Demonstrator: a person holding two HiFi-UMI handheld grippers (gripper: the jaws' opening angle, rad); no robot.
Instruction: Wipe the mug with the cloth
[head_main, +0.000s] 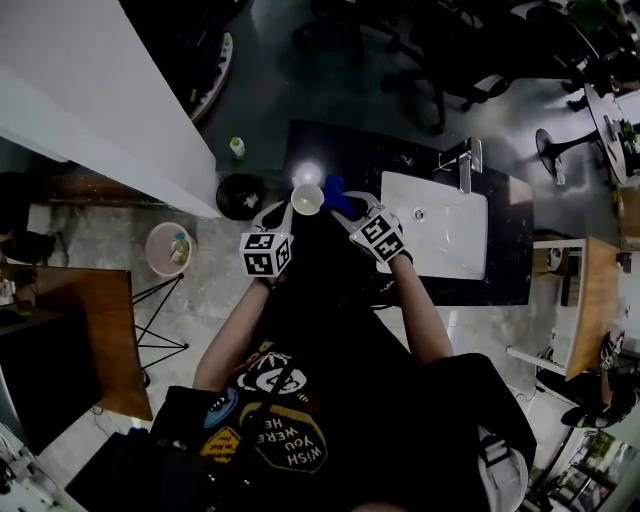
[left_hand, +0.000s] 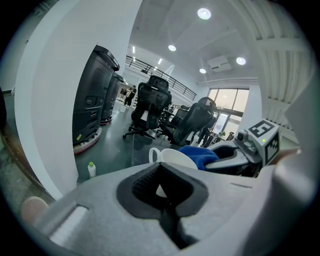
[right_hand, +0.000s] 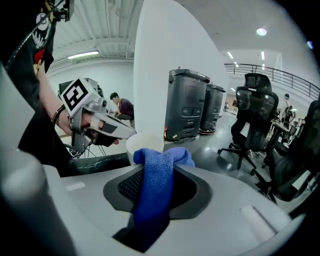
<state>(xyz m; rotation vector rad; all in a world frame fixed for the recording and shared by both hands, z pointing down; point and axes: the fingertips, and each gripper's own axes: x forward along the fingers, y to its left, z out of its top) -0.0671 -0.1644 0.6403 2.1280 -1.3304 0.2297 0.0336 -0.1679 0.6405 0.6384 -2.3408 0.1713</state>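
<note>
Clamping the white mug (head_main: 307, 198) by its wall, the left gripper (head_main: 288, 210) holds it over the dark table (head_main: 350, 150); the right gripper (head_main: 348, 206), clenched on the blue cloth (right_hand: 159, 170), holds it at the mug's side.

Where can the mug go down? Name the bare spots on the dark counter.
Bare: the counter stretch between its left edge and the sink, beyond the mug; also the narrow strip right of the sink. Crowded: where the left tool and right tool meet with mug and cloth.
</note>
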